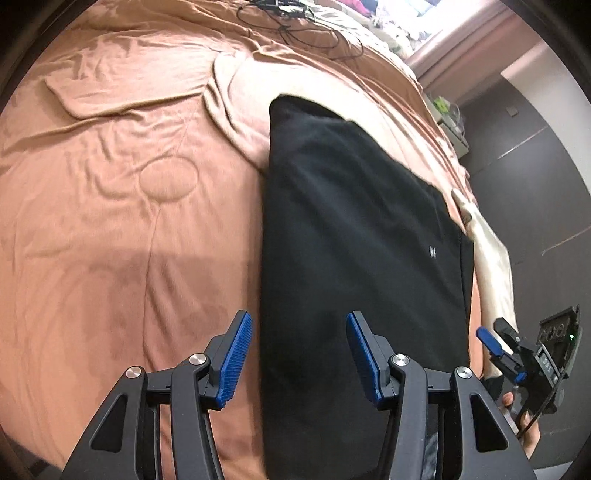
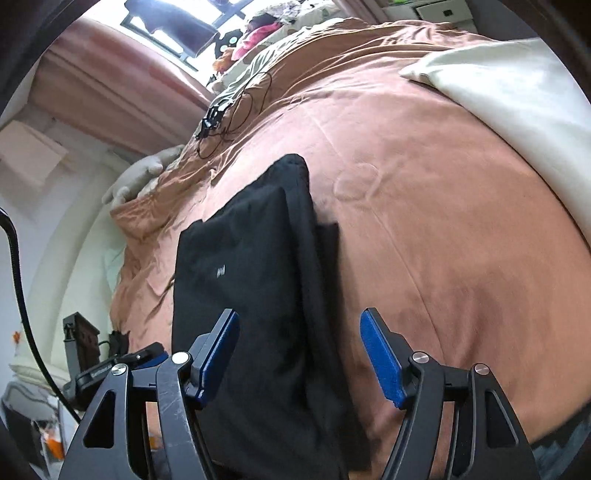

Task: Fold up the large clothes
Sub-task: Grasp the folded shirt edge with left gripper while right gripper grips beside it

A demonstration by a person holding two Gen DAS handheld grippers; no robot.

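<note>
Beyond the black garment (image 2: 251, 266), only right wrist shows window (image 2: 177, 26).

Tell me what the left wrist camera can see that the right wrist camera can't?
Only the left wrist view shows the left gripper, open, and a dark wardrobe wall. Only the right wrist view shows the window and a pale stuffed toy. Both show the right gripper, open, the folded black garment, the brown bedspread and tangled black cables.

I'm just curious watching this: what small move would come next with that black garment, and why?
Probably lower both open grippers, left gripper and right gripper, onto the near end of the black garment. It lies as a long folded strip on the brown bedspread, held by neither, so another fold seems due.
</note>
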